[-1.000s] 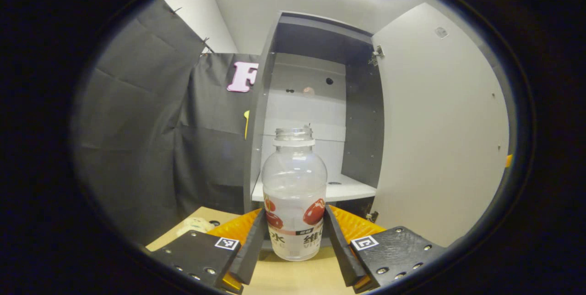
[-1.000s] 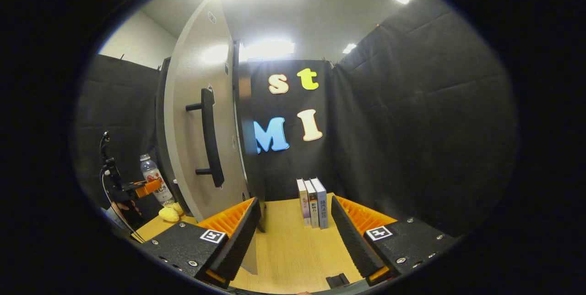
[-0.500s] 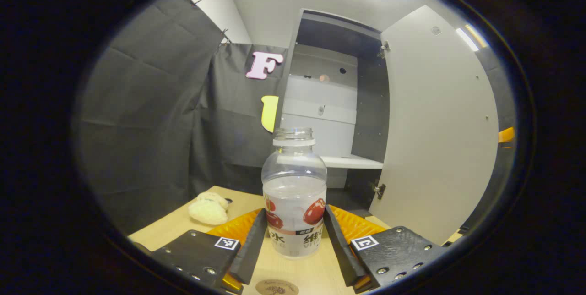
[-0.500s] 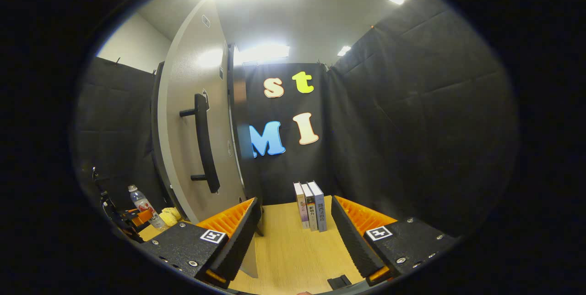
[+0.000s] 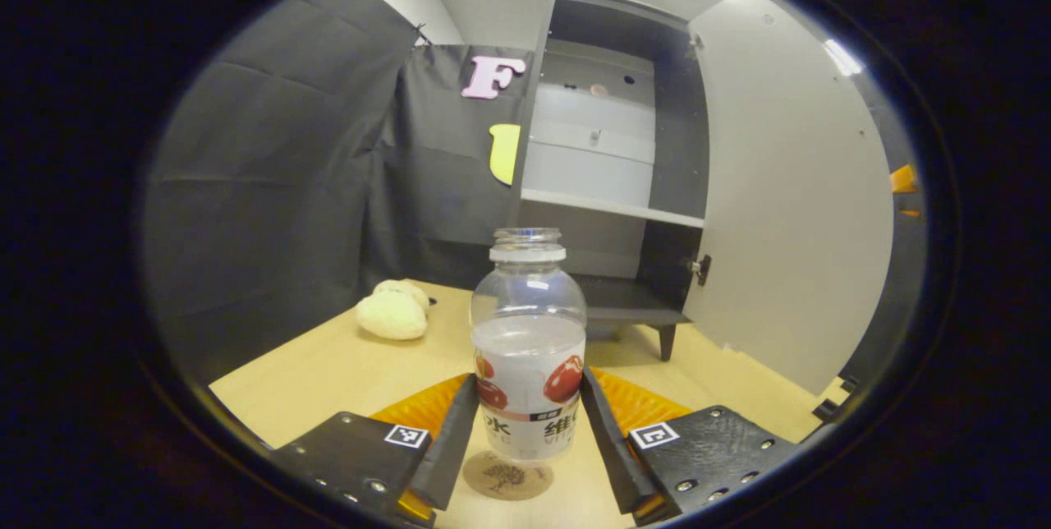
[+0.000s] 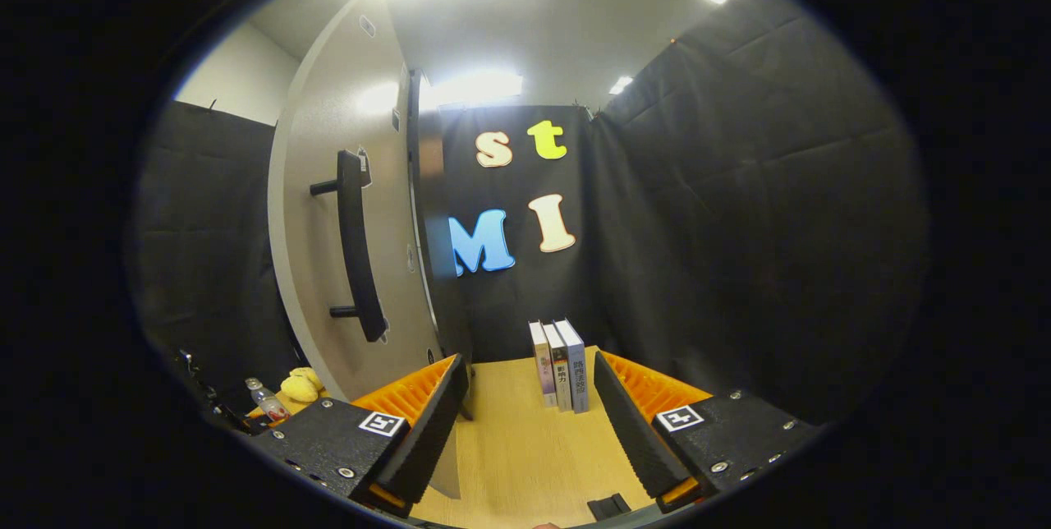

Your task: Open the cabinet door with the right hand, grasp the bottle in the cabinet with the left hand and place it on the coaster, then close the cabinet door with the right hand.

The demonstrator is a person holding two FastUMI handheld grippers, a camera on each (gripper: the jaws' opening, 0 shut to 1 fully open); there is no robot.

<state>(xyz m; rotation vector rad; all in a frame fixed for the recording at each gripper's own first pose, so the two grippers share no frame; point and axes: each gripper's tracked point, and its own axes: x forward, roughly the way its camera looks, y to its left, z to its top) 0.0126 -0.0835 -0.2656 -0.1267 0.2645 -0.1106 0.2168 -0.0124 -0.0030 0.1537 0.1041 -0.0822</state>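
Fingers of my left gripper clamp the bottle at lower centre, just above the coaster. Placing is in hand: next, lower and release. My right gripper gapes empty; cabinet door, left of frame, awaits closing.

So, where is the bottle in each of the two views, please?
Left gripper view: the bottle stands at centre bottom, clamped by the left hand-held gripper, above the coaster.
Right gripper view: bottle small, at far lower left.
Shared landmark: the open cabinet door.
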